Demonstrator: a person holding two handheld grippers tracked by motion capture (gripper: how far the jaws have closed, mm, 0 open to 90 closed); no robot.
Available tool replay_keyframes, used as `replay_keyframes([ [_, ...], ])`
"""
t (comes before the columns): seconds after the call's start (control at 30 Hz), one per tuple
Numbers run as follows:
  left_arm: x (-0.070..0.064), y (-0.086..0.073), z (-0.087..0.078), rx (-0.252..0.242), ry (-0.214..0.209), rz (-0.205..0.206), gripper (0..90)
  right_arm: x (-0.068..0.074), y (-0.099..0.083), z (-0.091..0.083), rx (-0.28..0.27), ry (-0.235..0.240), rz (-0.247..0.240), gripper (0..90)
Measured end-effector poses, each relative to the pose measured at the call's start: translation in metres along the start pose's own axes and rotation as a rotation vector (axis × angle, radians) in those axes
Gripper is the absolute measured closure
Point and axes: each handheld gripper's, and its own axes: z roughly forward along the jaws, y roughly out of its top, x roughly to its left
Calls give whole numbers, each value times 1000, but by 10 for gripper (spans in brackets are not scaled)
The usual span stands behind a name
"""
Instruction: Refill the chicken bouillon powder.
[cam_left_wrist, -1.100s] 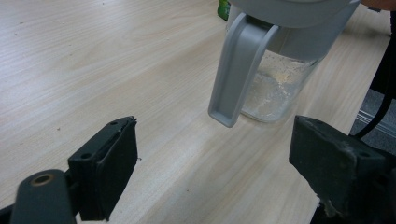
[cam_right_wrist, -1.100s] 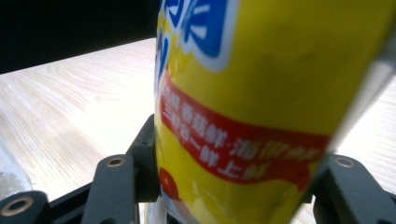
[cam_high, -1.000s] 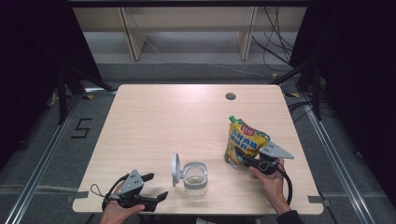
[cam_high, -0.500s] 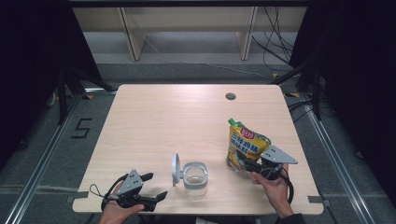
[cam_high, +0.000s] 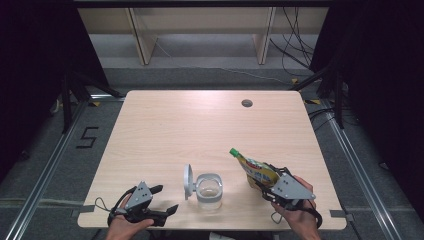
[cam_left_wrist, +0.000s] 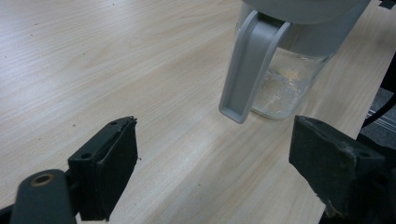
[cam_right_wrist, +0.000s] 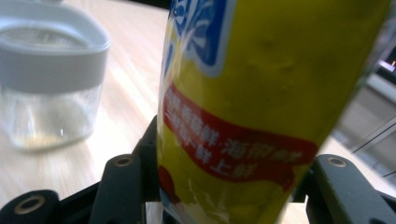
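While tilted toward glass jar: yellow pouch, red band, Chinese print.
Clamped by right gripper; left gripper spread wide, holding nothing.

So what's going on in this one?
A person works at a wooden table with a gripper in each hand. The right gripper is shut on a yellow spouted pouch, tilting its green cap toward a clear glass jar whose grey lid stands flipped open. The left gripper rests open near the table's front edge, its jaws facing the jar. The jar looks almost empty, with only a little residue at the bottom.
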Motion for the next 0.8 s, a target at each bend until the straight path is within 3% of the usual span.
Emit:
replay_keyframes([
  [0.1, 2, 1, 0, 2, 2, 33, 149, 8, 5, -4, 25, 5, -83, 489],
  [0.17, 2, 1, 0, 5, 3, 28, 150, 14, 9, -5, 45, 6, -141, 489],
  [0.2, 2, 1, 0, 5, 6, 30, 149, 16, 10, -6, 55, 3, -145, 488],
  [0.23, 0, 0, 0, 5, 3, 3, 149, 18, 12, -6, 65, 5, -197, 489],
  [0.3, 1, 0, 0, 5, 3, 21, 150, 22, 15, -7, 91, -9, -277, 489],
  [0.37, 1, 0, 1, 3, 4, 3, 150, 26, 17, -8, 111, -13, -322, 489],
  [0.4, 2, 0, 1, 3, 2, 29, 149, 27, 19, -8, 115, -14, -358, 489],
  [0.43, 1, 0, 1, -6, 1, 15, 150, 30, 19, -8, 129, -21, -352, 489],
  [0.47, 1, 0, 2, -6, 0, 16, 150, 31, 20, -7, 134, -15, -384, 489],
  [0.5, 2, 0, 1, 0, 1, 23, 150, 34, 20, -7, 147, -18, -372, 489],
  [0.53, 2, 0, 1, 5, 2, 30, 150, 34, 21, -5, 146, -17, -412, 489],
  [0.6, 2, 0, 1, 4, 3, 30, 150, 38, 22, -5, 160, -30, -430, 489],
  [0.63, 2, 0, 1, -1, 2, 23, 150, 40, 24, -4, 169, -43, -480, 489],
  [0.67, 1, 0, 2, -9, 1, 14, 150, 43, 24, -4, 181, -62, -496, 489],
  [0.73, 3, 0, 1, 3, 3, 31, 150, 45, 25, -2, 171, -72, -560, 489],
  [0.77, 3, 0, 1, 7, 7, 38, 149, 45, 28, -1, 173, -72, -616, 489],
  [0.8, 3, 0, 1, 5, 5, 33, 150, 49, 27, -2, 192, -80, -572, 490],
])
